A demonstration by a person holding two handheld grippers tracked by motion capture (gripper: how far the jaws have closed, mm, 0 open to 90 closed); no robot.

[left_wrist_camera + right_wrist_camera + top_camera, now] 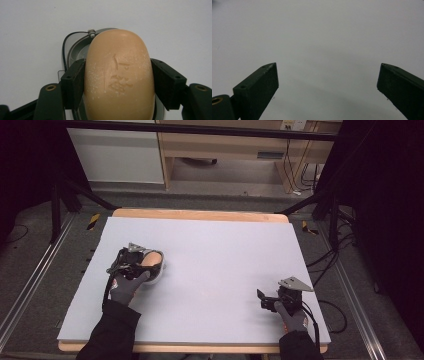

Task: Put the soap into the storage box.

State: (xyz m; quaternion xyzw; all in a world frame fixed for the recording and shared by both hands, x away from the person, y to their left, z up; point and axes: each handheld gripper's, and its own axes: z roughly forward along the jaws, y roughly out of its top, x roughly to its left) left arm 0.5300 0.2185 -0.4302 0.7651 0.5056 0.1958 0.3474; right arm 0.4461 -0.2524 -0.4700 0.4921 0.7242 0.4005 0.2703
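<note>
Gloved hands enter from the near edge of the worktop (210, 250), each holding a tool. Left tool (117, 85): both black jaws press against the flanks of a peach-coloured soap bar (118, 77), pinching it across its width. Bar sits over a grey soap dish (75, 48); whether it rests in the dish or is lifted just clear of it cannot be told. In the high view the soap bar (151, 258) and dish are at the left, mid-depth on the worktop. Right tool (263, 299): jaws spread wide, nothing between them, idle over bare worktop at the near right, well apart from the soap. Judgement: grip on the bar is established; the transfer, into or out of the dish, remains open, and the release is not yet done.
</note>
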